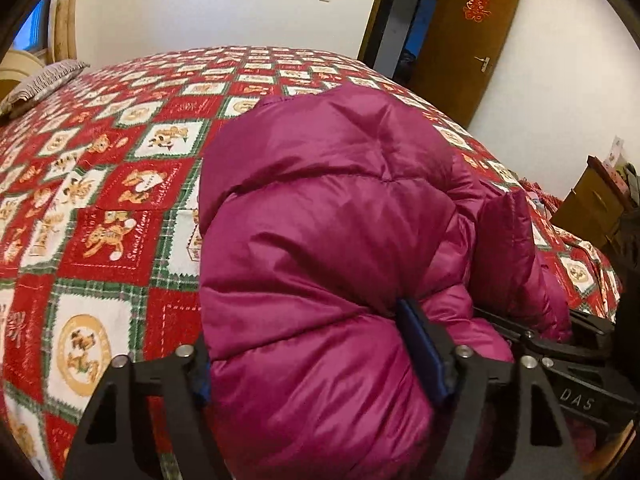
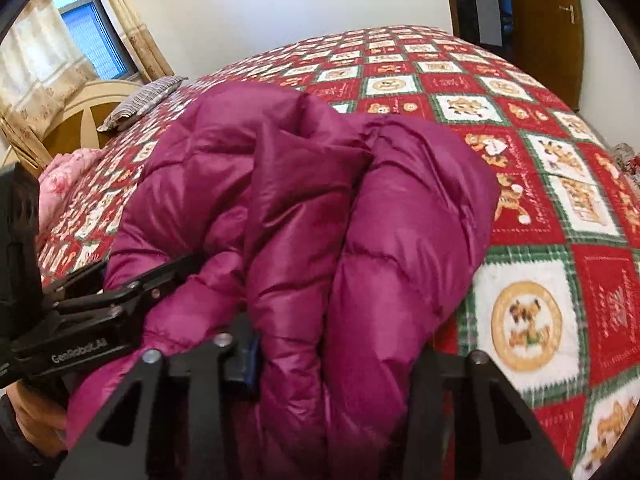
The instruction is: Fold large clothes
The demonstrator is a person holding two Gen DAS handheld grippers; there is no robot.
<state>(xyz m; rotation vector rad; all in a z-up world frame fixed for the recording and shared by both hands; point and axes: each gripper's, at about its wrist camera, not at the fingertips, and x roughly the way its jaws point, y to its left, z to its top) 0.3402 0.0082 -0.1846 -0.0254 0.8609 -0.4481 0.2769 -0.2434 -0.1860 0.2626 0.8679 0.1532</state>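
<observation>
While the puffy purple coat (image 1: 320,208) lies on the bed (image 1: 100,168), each tool, left (image 1: 312,344) and right (image 2: 340,344), squeezes a fat fold of it.

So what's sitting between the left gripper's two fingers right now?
A puffy fold of the magenta down jacket fills the gap in the left gripper, its blue pads pressing into it. The left wrist view shows this.

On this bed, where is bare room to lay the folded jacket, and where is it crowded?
Free: the bedspread between the magenta puffer jacket and the striped pillow, and the far stretch toward the door. In the right wrist view, the patch right of the jacket is also bare. Crowded: the near edge, where both tools meet the jacket, and the pink cloth by the headboard.
</observation>
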